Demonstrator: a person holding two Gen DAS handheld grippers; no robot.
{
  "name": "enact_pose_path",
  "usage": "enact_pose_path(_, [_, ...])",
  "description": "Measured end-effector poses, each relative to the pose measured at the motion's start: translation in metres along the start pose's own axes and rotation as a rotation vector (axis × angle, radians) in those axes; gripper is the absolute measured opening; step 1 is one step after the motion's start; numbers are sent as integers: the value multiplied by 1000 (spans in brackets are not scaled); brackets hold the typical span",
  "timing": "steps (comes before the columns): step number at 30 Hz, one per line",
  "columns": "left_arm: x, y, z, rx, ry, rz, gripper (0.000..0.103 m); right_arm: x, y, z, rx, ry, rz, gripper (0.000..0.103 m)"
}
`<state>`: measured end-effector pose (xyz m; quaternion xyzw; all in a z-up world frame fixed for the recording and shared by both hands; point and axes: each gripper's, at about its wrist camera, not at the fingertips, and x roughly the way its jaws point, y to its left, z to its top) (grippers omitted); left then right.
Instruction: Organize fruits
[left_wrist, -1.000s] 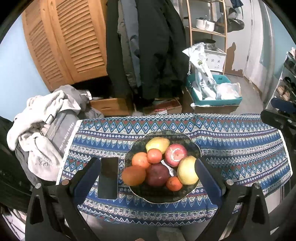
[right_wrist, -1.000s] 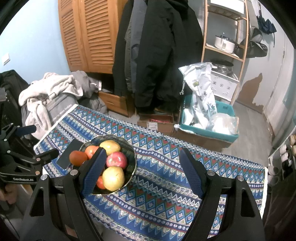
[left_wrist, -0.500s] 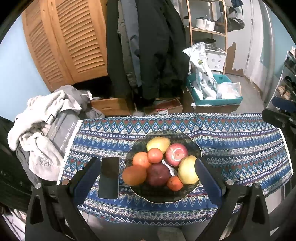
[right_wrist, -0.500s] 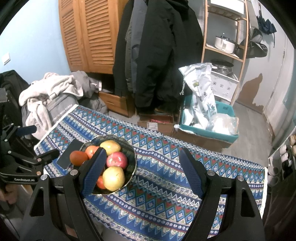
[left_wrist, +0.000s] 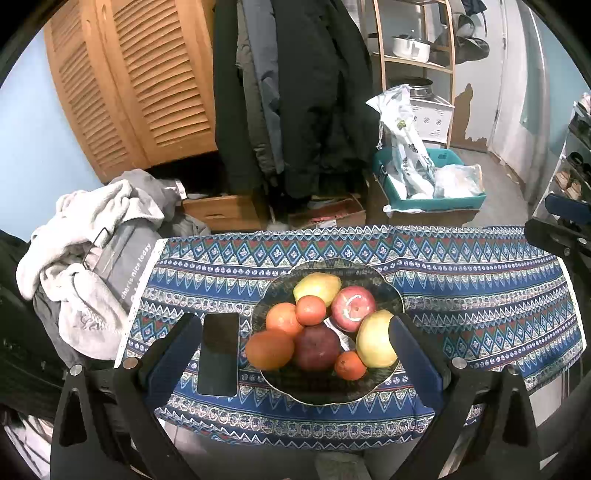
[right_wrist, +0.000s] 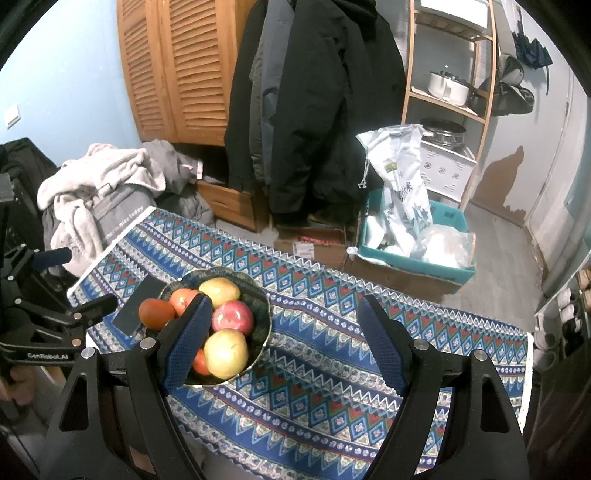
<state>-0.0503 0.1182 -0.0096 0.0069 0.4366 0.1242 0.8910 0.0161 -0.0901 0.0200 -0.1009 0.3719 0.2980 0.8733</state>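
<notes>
Both grippers are held above the near edge of the table (left_wrist: 480, 280), which is covered with a patterned cloth. The left gripper (left_wrist: 295, 350) is spread wide with nothing between its pads. Seen from it, the bowl (left_wrist: 388, 291) sits straight ahead and just below, framed between the two fingers. All the fruit is gathered in that bowl: a pear (left_wrist: 317, 286) at the far side, a red apple (left_wrist: 353, 308) to the right of it, a yellow apple (left_wrist: 375, 343) by the right finger, a dark red fruit (left_wrist: 317, 347) nearest, a large orange (left_wrist: 269, 349) toward the left finger, with smaller oranges between. No fruit is seen on the cloth. A phone (left_wrist: 218, 354) lies flat just left of the bowl, close to the left finger. The right gripper (right_wrist: 284, 347) is likewise wide apart and empty; from it the bowl lies ahead and to the left, partly hidden behind its left finger, with bare cloth straight in front. The scene fits either a pile waiting to be sorted out onto the cloth or a pile gathered in. If a fruit is to be taken, a top piece such as the small orange (left_wrist: 310, 310) is judged safest. The pads are best set on opposite sides at its widest part and closed gently. The rim and the phone are to be kept clear, and neighbours are likely to roll.
</notes>
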Motion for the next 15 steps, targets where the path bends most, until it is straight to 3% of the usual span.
enact_pose_path(15, [1,-2,-4,-4,5,-7,102,-1,-4,-1,-4,4,-1,80])
